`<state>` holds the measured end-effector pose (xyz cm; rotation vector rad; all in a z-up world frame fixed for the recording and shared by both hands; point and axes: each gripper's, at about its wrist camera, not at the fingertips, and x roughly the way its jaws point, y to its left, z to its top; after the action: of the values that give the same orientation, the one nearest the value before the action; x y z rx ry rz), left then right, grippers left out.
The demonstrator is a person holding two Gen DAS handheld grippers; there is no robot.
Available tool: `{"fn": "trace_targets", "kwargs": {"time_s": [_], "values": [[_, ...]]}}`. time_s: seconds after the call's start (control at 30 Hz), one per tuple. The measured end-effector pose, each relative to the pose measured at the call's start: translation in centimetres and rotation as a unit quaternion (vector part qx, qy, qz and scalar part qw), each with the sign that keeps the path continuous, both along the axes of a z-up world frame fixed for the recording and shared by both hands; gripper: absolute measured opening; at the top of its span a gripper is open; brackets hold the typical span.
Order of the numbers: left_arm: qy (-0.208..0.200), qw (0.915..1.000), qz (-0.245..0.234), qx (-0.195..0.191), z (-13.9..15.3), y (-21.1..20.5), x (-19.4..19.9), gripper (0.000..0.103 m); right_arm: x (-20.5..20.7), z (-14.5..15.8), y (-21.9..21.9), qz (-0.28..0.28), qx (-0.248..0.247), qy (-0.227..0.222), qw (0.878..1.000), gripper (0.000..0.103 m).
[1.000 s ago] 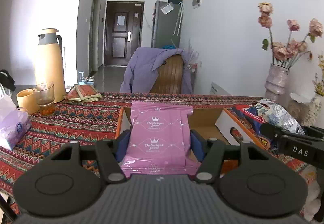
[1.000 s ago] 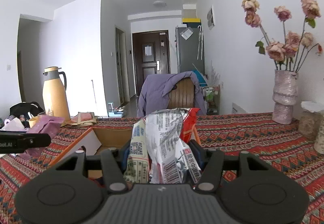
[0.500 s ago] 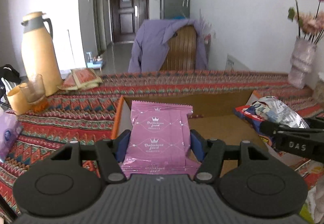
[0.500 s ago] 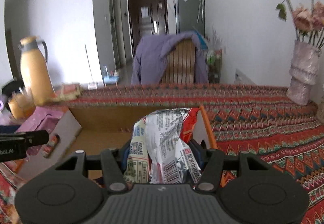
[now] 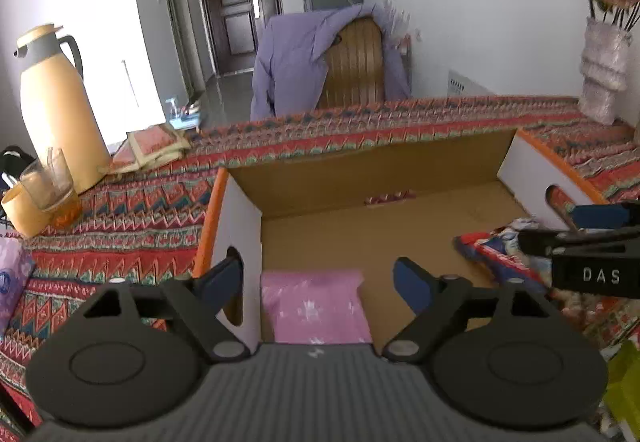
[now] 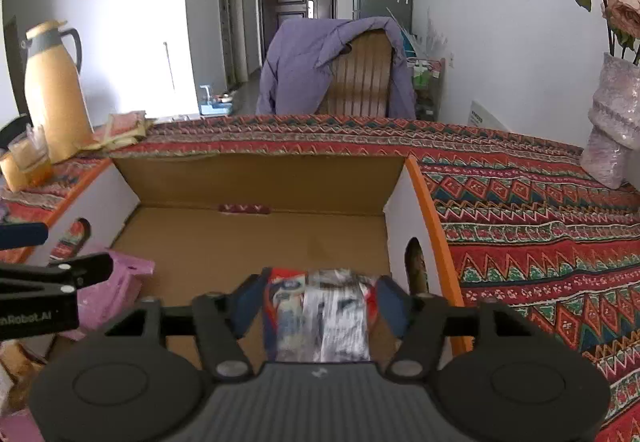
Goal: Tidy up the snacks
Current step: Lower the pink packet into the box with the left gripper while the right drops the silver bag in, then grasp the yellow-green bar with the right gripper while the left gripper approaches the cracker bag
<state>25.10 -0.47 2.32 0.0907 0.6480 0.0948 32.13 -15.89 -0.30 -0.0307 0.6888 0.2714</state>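
Snacks in cardboard box [image 5: 384, 230]: left gripper [image 5: 318, 284] fingers spread over pink pack [image 5: 318, 308], right gripper [image 6: 318, 300] fingers spread beside chip bag [image 6: 320, 318].

Pink packet [image 5: 318, 306], red-and-silver bag [image 6: 320, 318], orange-rimmed brown box [image 5: 400, 178], zigzag-patterned red cloth [image 6: 540, 242].

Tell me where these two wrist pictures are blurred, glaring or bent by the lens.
Left wrist view: the pink packet between the open fingers is smeared, its print unreadable; bright glare washes the wall behind the yellow jug; the far rim of the cardboard box bows. Right wrist view: the silver snack bag is blurred too; dark corners ring the frame; the table edge curves.
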Motion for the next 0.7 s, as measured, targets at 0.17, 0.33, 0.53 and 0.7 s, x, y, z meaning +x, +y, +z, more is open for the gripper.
{"fn": "trace_targets", "kwargs": {"time_s": [0.17,0.33,0.53,0.7], "values": [[-0.038,0.9989,-0.001,-0.029,1.5,0.9,-1.8,0.103,-1.5,1.5,-1.2,0.007,0.030,-0.021,0.999,0.098],[-0.068,0.9962,0.001,-0.055,2.8,1.8,-4.5,0.103,-4.3,2.7,-2.4,0.020,0.046,-0.043,0.998,0.103],[-0.103,0.9907,-0.005,-0.089,4.1,2.5,-8.9,0.103,-9.0,4.1,-3.3,0.025,0.046,-0.080,0.995,0.103],[-0.132,0.9870,-0.016,-0.091,4.6,2.4,-12.9,0.103,-13.0,4.6,-4.2,0.030,0.041,-0.105,0.993,0.103]]}}
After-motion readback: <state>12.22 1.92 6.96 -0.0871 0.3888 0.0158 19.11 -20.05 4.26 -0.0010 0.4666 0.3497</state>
